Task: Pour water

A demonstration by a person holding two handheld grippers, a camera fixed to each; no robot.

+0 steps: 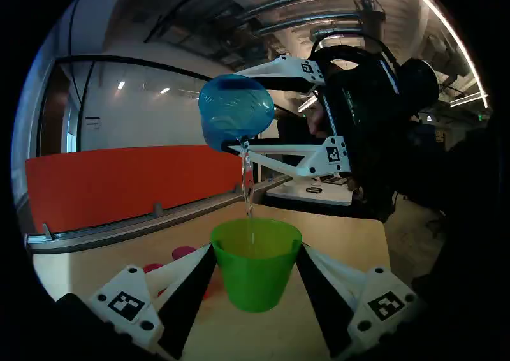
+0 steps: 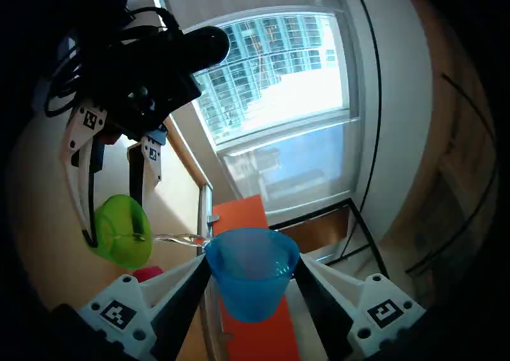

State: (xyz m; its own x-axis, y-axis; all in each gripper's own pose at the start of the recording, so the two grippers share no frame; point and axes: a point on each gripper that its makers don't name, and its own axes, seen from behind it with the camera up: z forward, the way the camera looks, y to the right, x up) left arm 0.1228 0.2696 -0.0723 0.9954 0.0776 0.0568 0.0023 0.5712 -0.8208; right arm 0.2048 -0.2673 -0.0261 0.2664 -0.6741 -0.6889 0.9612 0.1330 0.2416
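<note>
Left gripper view: your left tool point(image 1: 256, 251) is clamped on the green cup point(image 1: 256, 278) at bottom centre, over the wooden surface point(image 1: 347, 233). Upper middle, your right tool point(image 1: 234, 112) grips the tipped blue cup point(image 1: 231, 103), with water point(image 1: 246, 176) streaming down into the green one.

Right gripper view: blue cup squeezed between the fingers at bottom centre, thin stream running left to the green cup at mid-left.

A pale wooden table point(image 1: 347, 236) carries small pink round objects point(image 1: 183, 252) near its railed edge. Behind the grey metal rail point(image 1: 159, 215) stands a long orange partition panel point(image 1: 121, 182). A large grid-paned window point(image 2: 280, 87) glows.
</note>
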